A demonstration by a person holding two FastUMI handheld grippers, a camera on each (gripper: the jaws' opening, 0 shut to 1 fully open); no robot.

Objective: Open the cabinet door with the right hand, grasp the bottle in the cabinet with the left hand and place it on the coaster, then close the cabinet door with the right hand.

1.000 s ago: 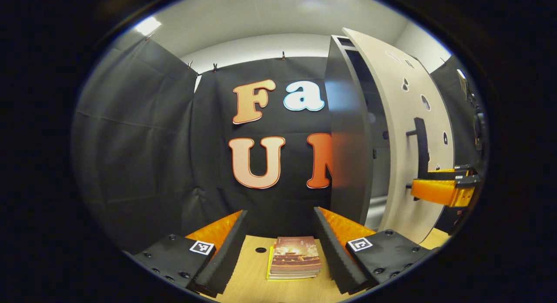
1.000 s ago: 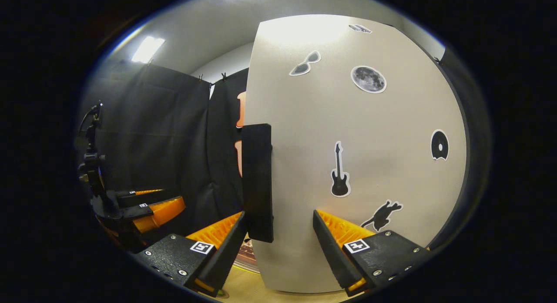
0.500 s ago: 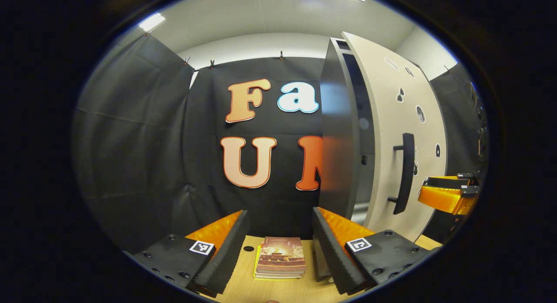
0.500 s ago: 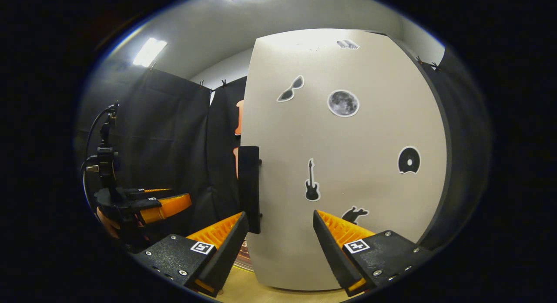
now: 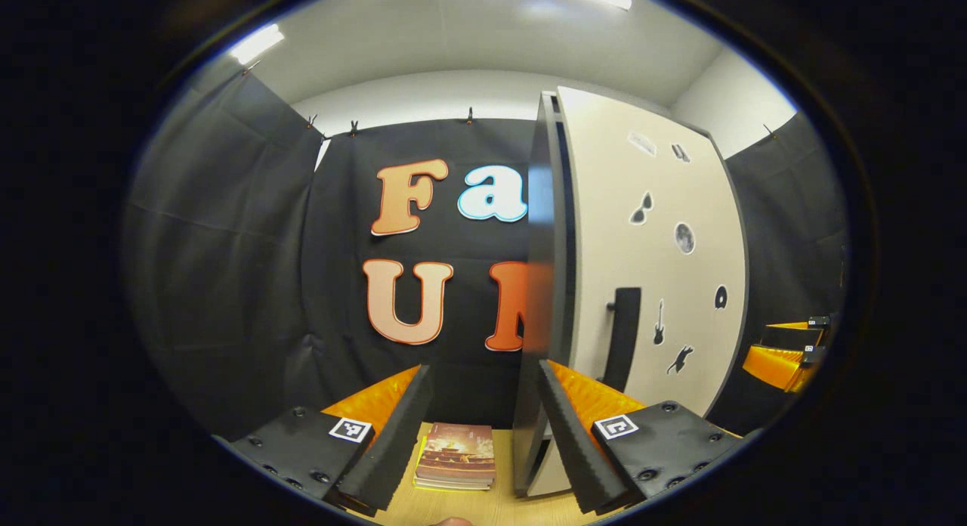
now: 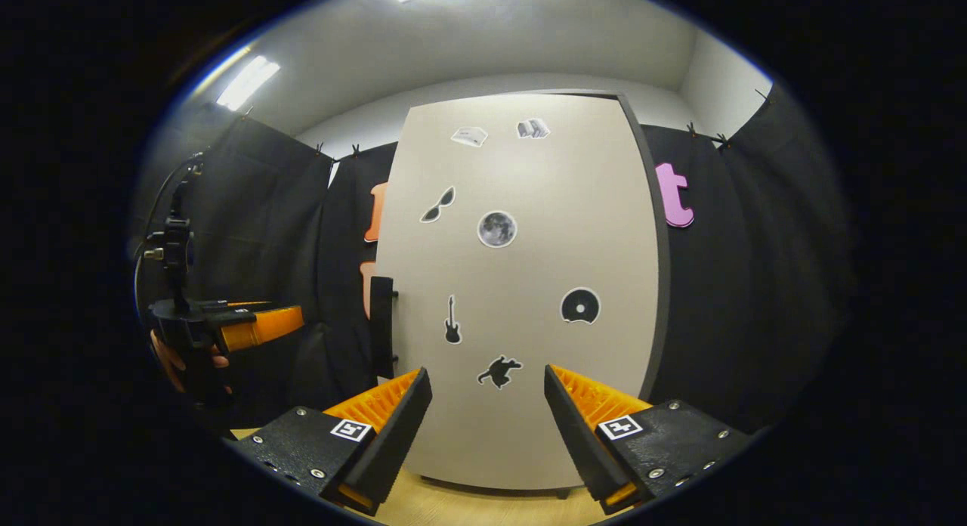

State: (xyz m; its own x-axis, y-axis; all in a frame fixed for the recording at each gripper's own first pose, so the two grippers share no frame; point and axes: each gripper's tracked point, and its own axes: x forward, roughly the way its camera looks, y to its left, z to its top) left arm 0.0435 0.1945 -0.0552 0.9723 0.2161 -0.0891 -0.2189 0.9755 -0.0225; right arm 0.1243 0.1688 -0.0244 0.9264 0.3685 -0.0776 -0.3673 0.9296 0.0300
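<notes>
Facing the cabinet door [image 6: 521, 284], the right tool [image 6: 487, 428] stands spread and empty, clear of the handle [image 6: 381, 326]. Left tool [image 5: 480, 435] likewise spread, over the books [image 5: 457, 454]. Door appears nearly shut; bottle unseen. Risk: door left ajar without a final push.

Stack of books [image 5: 456, 455] flat on wooden table [image 5: 483, 503].

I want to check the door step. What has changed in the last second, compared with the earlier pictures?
The cabinet door has swung nearly shut, and the right gripper has backed away from its handle, jaws open and empty. The left gripper stays open over the books.
</notes>
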